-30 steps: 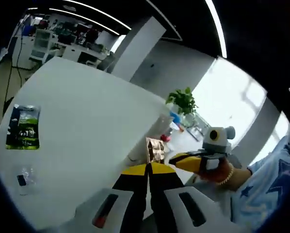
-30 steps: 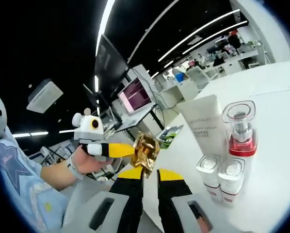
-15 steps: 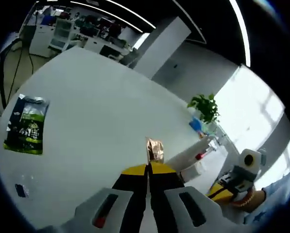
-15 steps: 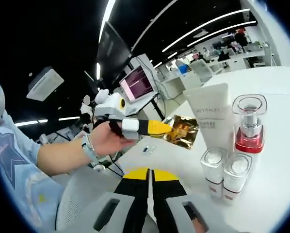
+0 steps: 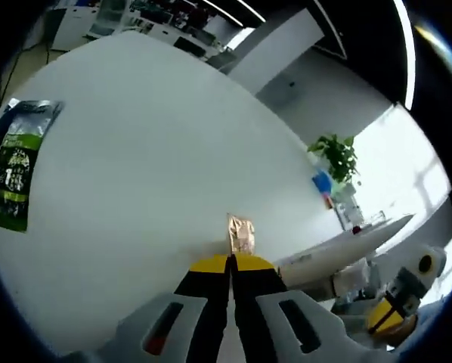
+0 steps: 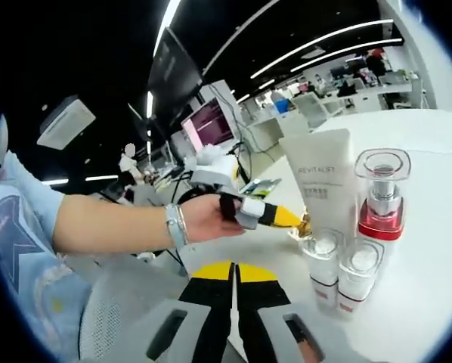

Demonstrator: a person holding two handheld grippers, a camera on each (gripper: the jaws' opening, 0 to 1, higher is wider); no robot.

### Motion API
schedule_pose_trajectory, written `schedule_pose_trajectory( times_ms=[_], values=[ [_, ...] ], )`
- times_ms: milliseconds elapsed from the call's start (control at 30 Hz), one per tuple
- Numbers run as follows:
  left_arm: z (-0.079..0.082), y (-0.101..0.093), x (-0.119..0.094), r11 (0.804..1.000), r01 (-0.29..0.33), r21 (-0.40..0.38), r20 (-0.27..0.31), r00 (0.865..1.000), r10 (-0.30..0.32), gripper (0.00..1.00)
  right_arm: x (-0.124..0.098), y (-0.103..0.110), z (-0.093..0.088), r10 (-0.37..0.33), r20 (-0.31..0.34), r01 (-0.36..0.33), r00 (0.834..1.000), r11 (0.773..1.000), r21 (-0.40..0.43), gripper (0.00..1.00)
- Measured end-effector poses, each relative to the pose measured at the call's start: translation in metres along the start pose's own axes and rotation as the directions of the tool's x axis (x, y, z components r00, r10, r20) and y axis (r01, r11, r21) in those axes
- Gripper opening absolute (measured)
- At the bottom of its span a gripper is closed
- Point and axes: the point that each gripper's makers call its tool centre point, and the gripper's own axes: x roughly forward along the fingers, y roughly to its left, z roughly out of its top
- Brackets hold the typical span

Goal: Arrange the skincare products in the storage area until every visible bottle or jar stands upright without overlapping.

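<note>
Since a moment ago, the left gripper (image 5: 231,266) has carried its gold packet (image 5: 241,234) over to the white tube (image 6: 324,185), beside the two small jars (image 6: 341,266). Its jaws are pinched shut on the packet, which sticks straight out from the tips. The right gripper (image 6: 233,278) has its jaws closed on nothing. The red pump bottle (image 6: 381,198) stands upright. The white table (image 5: 143,174) has lots of open room, with a green packet (image 5: 13,170) lying flat near its edge.

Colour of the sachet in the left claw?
Shiny gold sachet, clearest in the left gripper view.
</note>
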Motion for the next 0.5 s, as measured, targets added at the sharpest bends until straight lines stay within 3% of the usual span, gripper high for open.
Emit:
schedule_pose_trajectory(
  times_ms=[200, 500],
  values=[
    [-0.008, 0.011, 0.011, 0.999, -0.033, 0.0, -0.04, 0.999, 0.033, 0.0, 0.0, -0.004, -0.001, -0.014, -0.004, 0.014, 1.0, 1.0, -0.009, 0.0],
    [-0.006, 0.014, 0.01, 0.998, -0.047, 0.036, -0.022, 0.999, 0.048, 0.0, 0.0, -0.006, -0.003, -0.025, -0.016, 0.025, 1.0, 1.0, -0.017, 0.0]
  ],
)
